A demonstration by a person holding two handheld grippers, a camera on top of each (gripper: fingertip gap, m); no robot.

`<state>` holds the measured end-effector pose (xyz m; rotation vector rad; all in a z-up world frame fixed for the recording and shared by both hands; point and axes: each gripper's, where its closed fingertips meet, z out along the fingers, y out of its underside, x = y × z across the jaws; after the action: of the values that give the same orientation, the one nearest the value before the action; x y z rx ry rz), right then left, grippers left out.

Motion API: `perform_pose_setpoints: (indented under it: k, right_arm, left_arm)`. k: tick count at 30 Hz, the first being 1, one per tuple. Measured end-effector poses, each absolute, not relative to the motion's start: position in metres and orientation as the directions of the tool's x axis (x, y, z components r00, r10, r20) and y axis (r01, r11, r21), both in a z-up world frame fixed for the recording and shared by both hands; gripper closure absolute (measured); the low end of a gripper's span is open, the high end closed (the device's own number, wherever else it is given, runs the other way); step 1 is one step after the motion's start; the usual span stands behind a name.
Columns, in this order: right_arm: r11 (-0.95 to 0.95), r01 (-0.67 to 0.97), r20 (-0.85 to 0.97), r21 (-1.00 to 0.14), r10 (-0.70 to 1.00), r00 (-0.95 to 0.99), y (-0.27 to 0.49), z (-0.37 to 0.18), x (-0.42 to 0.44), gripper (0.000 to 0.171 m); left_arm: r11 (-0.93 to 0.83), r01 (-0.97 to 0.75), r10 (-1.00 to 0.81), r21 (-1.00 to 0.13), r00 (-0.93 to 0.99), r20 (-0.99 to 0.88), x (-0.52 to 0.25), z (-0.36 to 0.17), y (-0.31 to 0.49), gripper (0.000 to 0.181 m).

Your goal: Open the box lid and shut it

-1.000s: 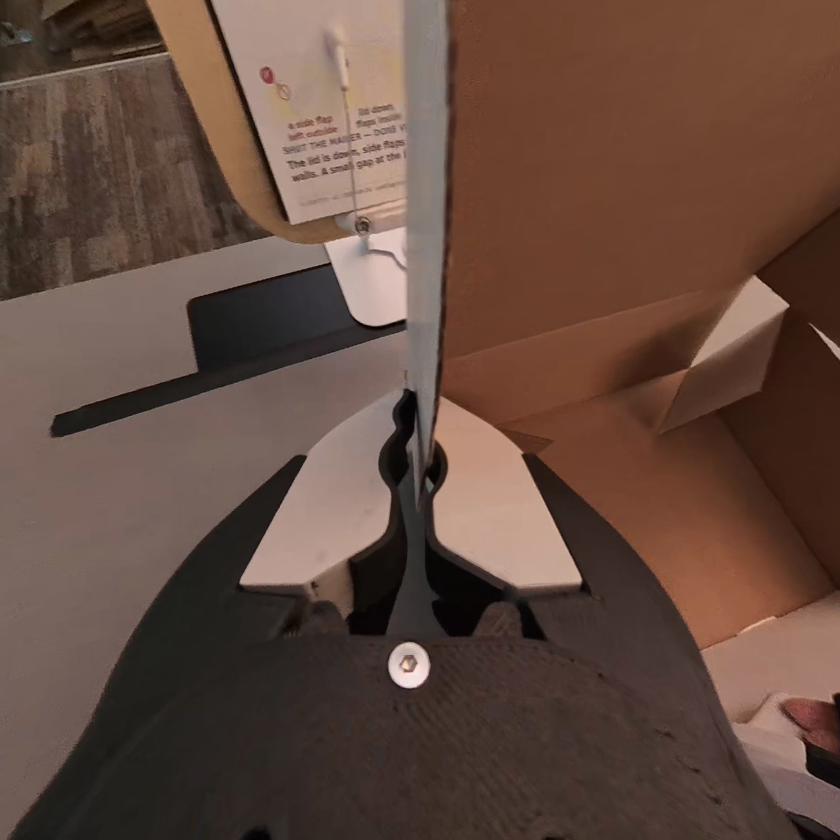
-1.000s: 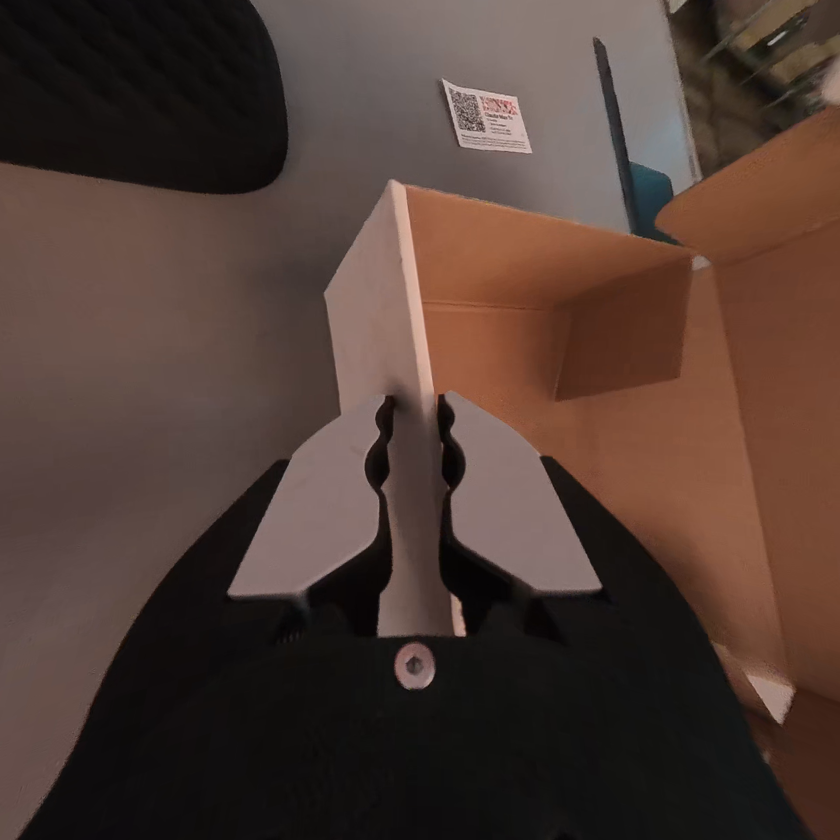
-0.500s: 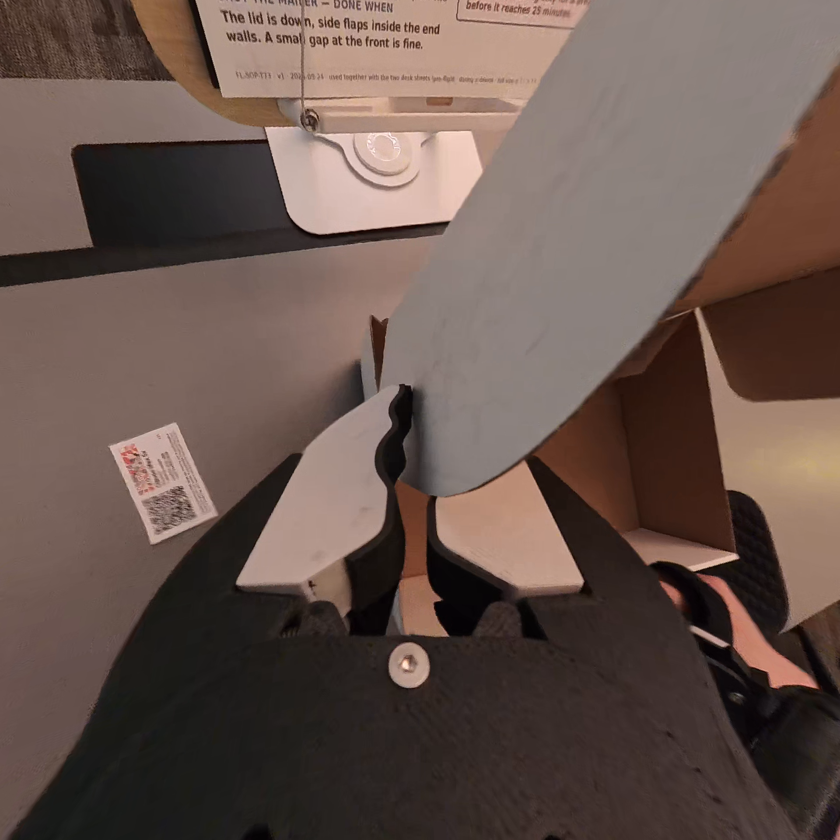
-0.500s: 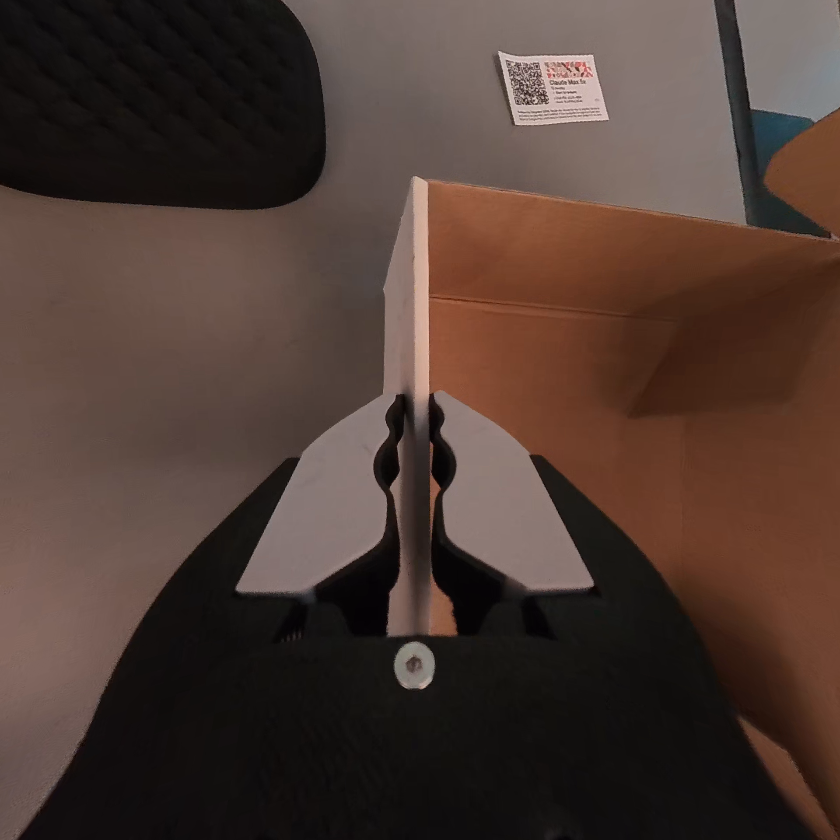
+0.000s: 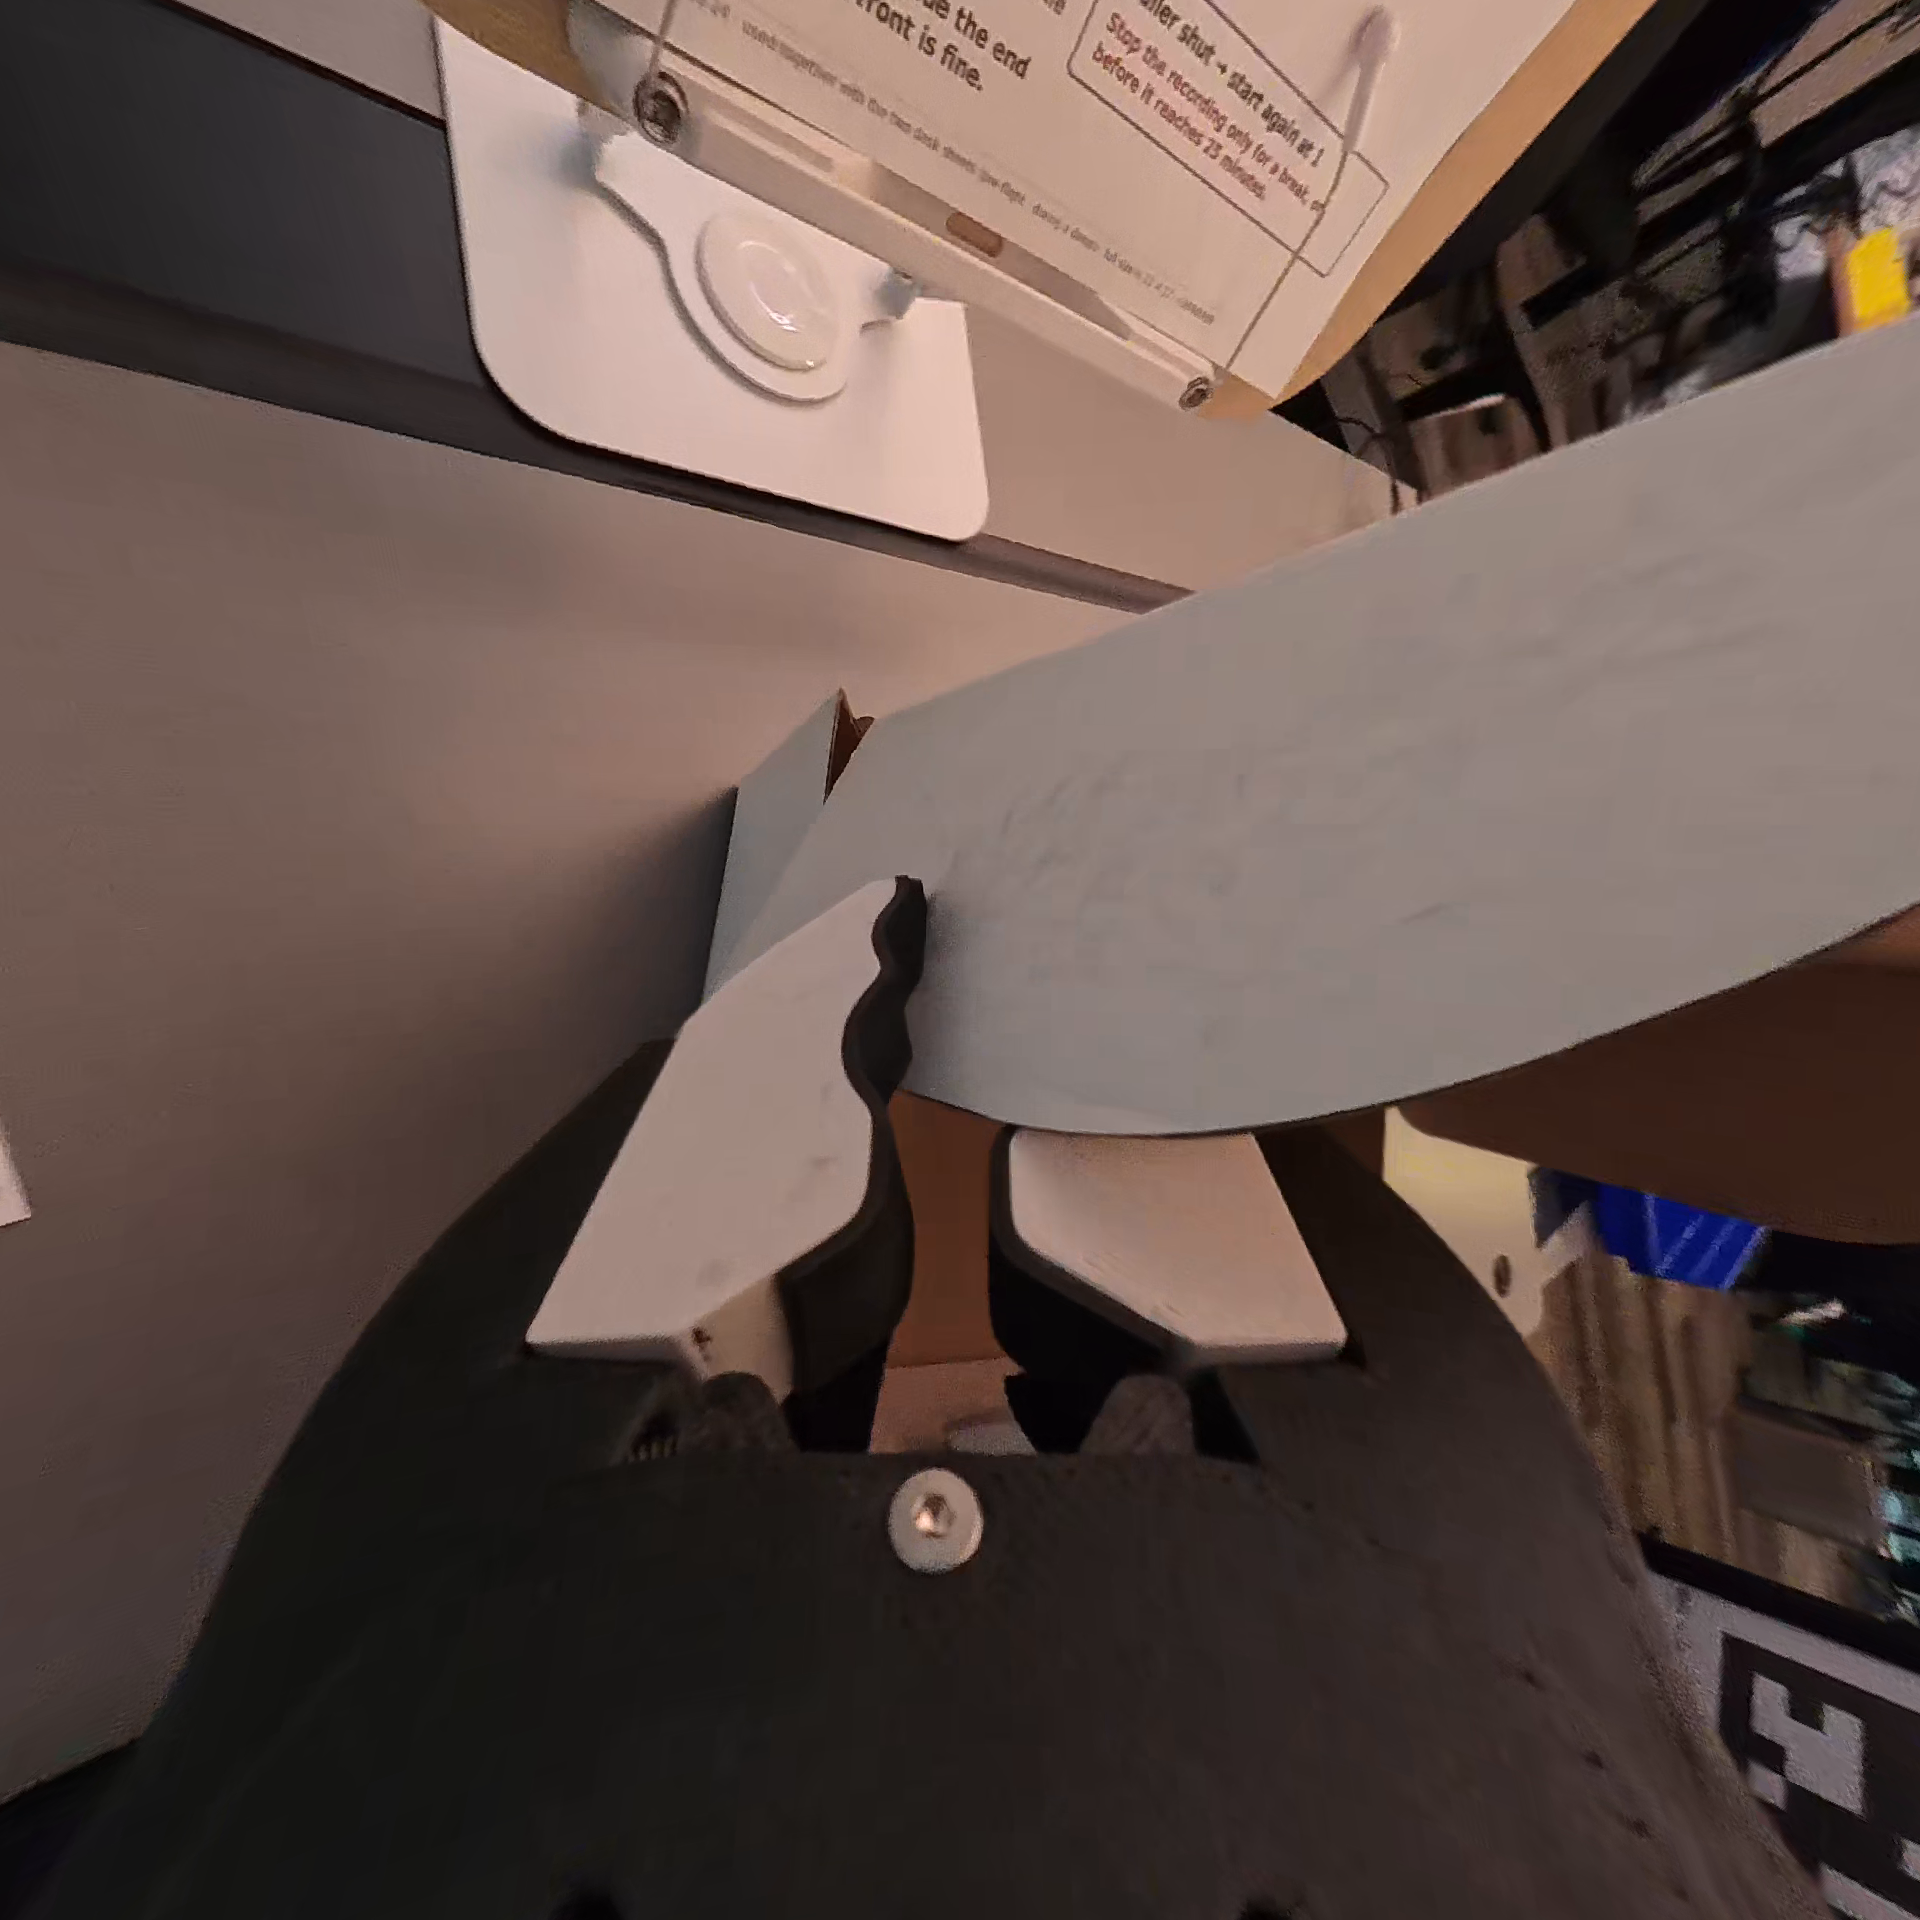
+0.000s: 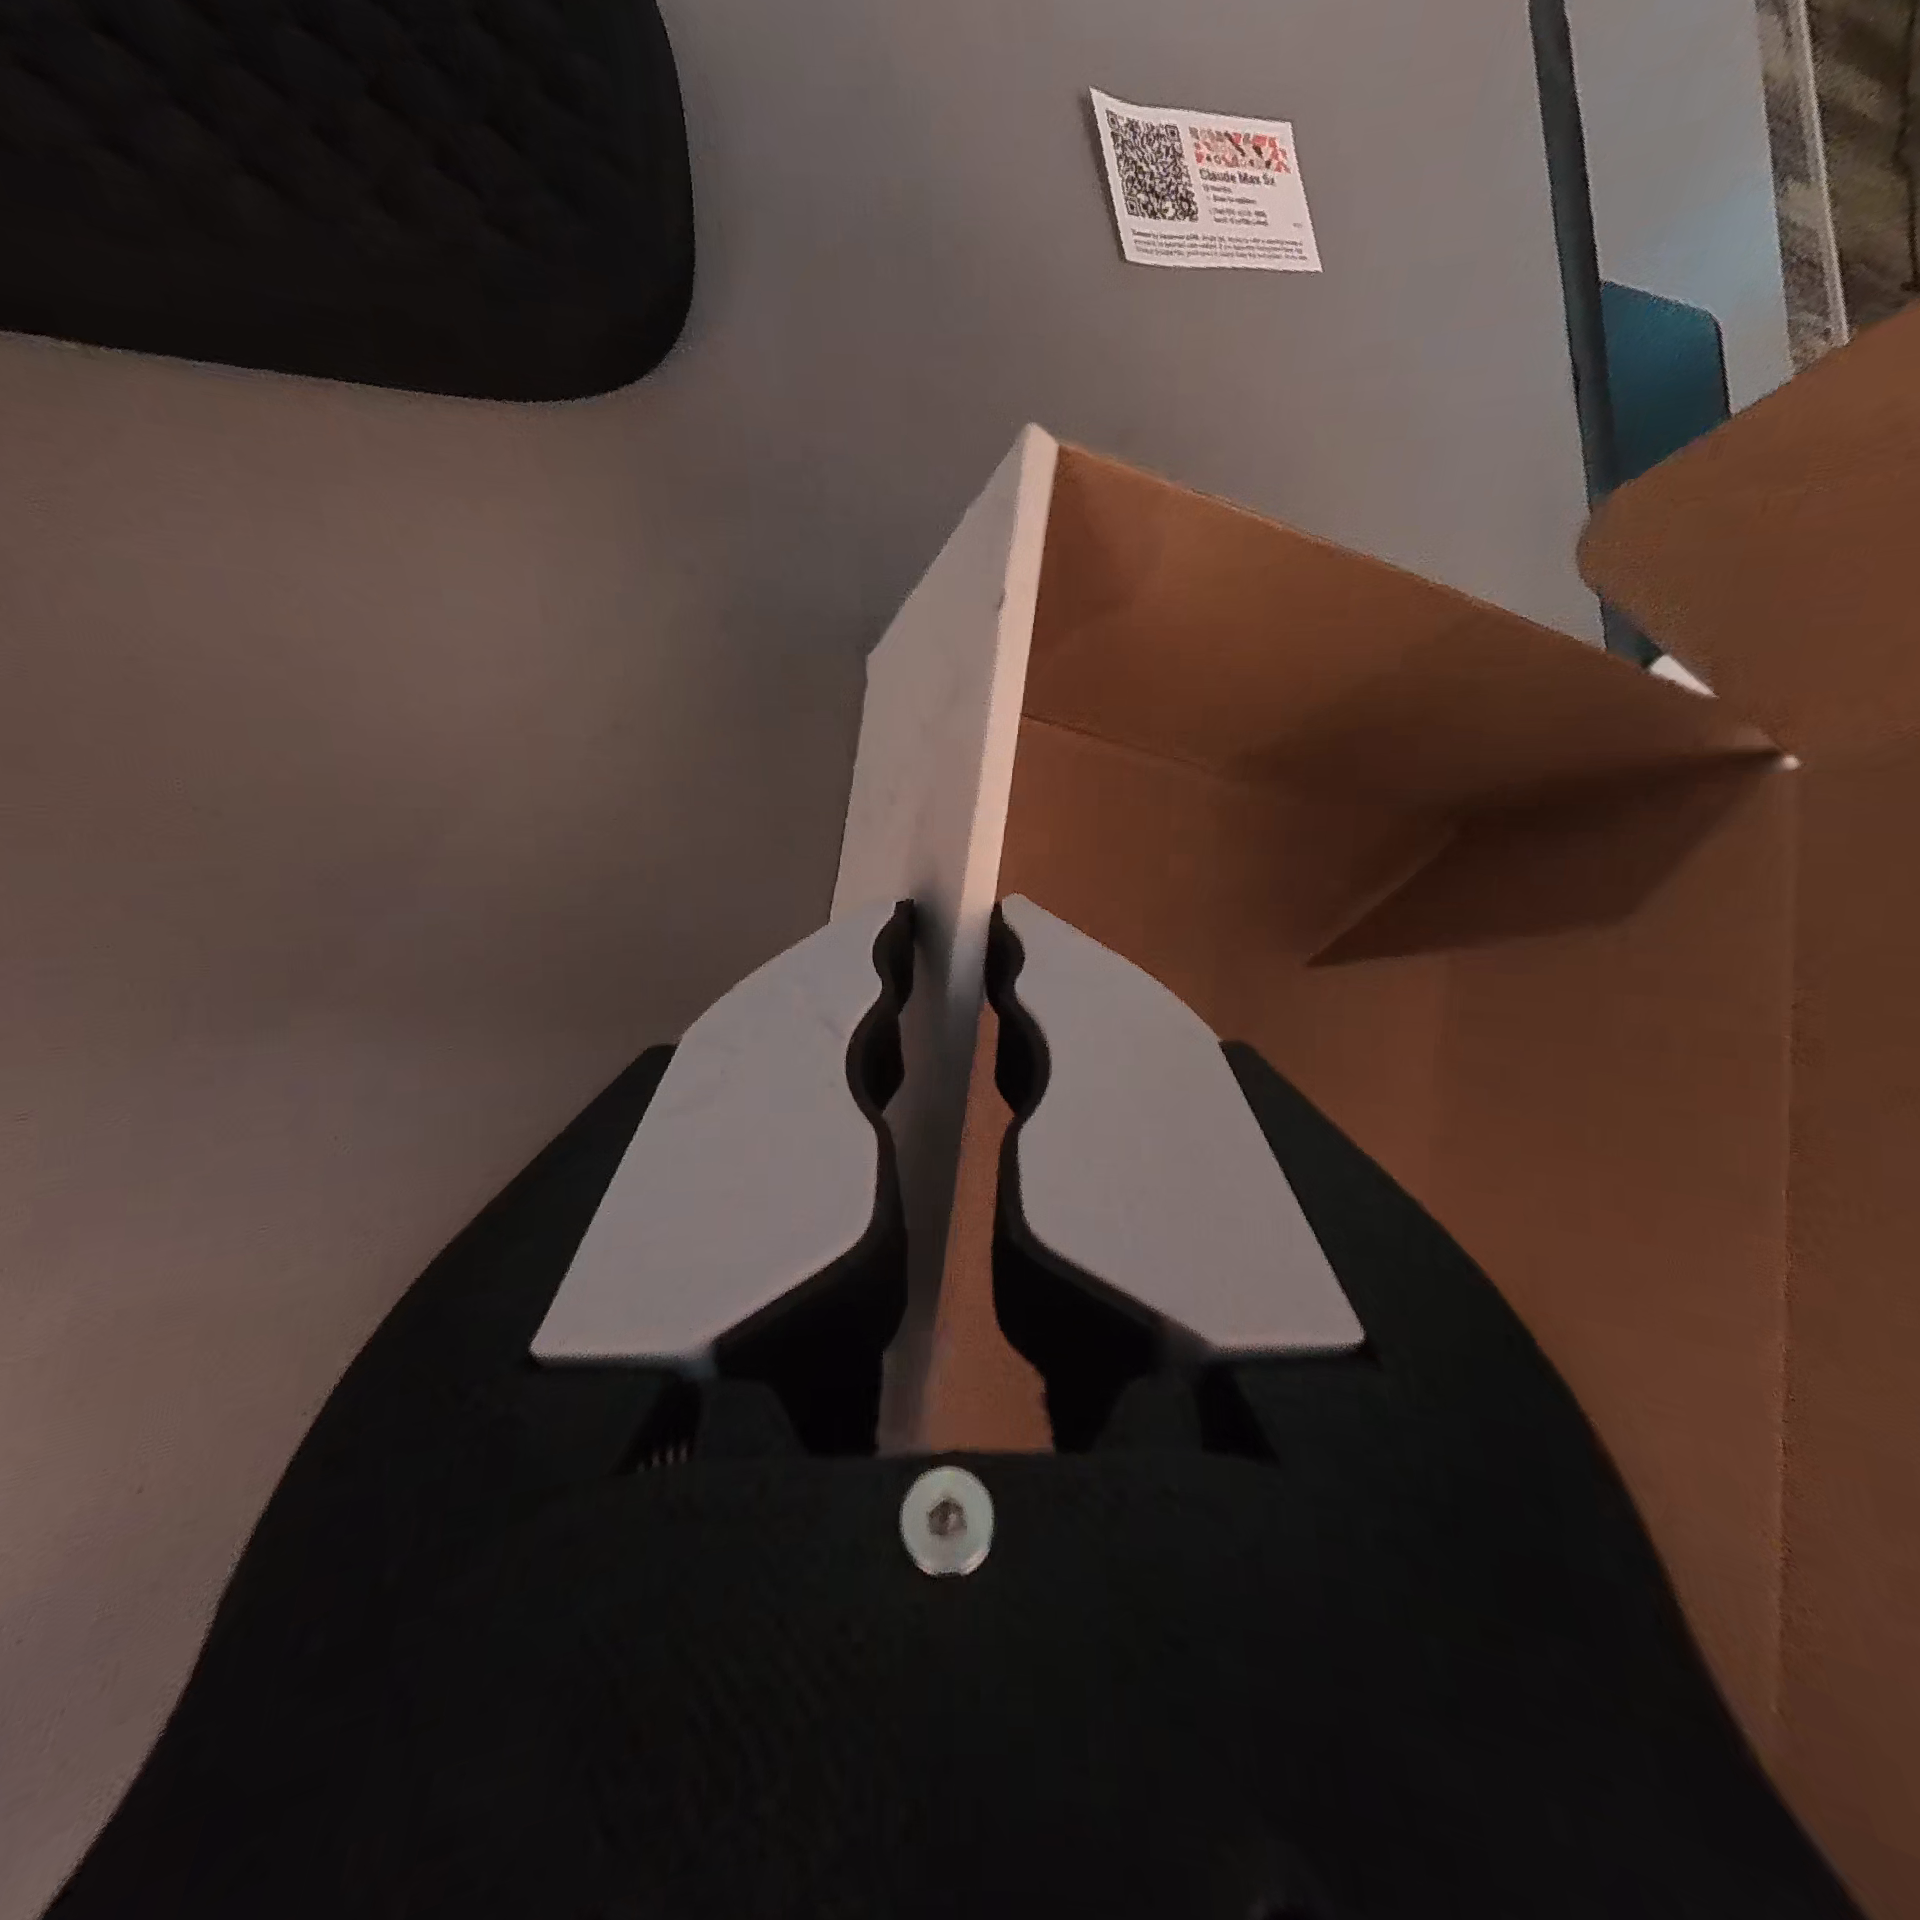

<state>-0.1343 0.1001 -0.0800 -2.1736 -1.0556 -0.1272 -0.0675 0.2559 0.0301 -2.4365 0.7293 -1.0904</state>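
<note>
The cardboard box [image 6: 1351,1143] is white outside and brown inside and stands open on the grey table [image 5: 312,831]. My right gripper [image 6: 951,914] is shut on the box's upright side wall [image 6: 935,748], one finger outside and one inside. My left gripper [image 5: 951,904] is shut on the box lid [image 5: 1351,883]. The lid's pale outer face slants across the view and covers the right fingertip. A corner of the box wall [image 5: 769,831] shows just beyond the left finger. In the right wrist view a brown part of the lid [image 6: 1787,540] hangs over the box at the right.
A white stand base [image 5: 727,343] holds a printed sheet on a board [image 5: 1039,104] at the table's back. A small printed card [image 6: 1205,177] lies on the table beyond the box. A black padded object [image 6: 312,177] is at the far left. Cluttered shelves [image 5: 1714,260] are to the right.
The lid has swung from upright and edge-on to slanting down over the box, with my left gripper moving along with it. My right gripper has stayed on the side wall.
</note>
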Motion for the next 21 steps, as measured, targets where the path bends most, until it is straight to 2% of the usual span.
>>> perform_pose_setpoints:
  k: [3,9,15,21]
  right_arm:
    - [-0.412,0.715,0.372,-0.565,0.646,0.666,0.098,-0.080,-0.135,0.158]
    - [-0.342,0.800,0.530,-0.493,0.610,0.588,0.096,-0.079,-0.134,0.152]
    - [-0.382,0.754,0.457,-0.534,0.620,0.638,0.093,-0.079,-0.134,0.155]
    - [-0.383,0.753,0.462,-0.535,0.614,0.640,0.094,-0.079,-0.133,0.154]
  left_arm:
    - [-0.772,-0.347,-0.625,-0.533,0.568,0.535,-0.064,0.034,0.254,0.170]
    - [-0.697,-0.410,-0.707,-0.589,0.534,0.464,-0.052,0.035,0.253,0.169]
    - [-0.558,-0.446,-0.826,-0.700,0.380,0.416,-0.047,0.027,0.240,0.156]
    - [-0.514,-0.506,-0.857,-0.692,0.333,0.393,-0.046,-0.009,0.231,0.159]
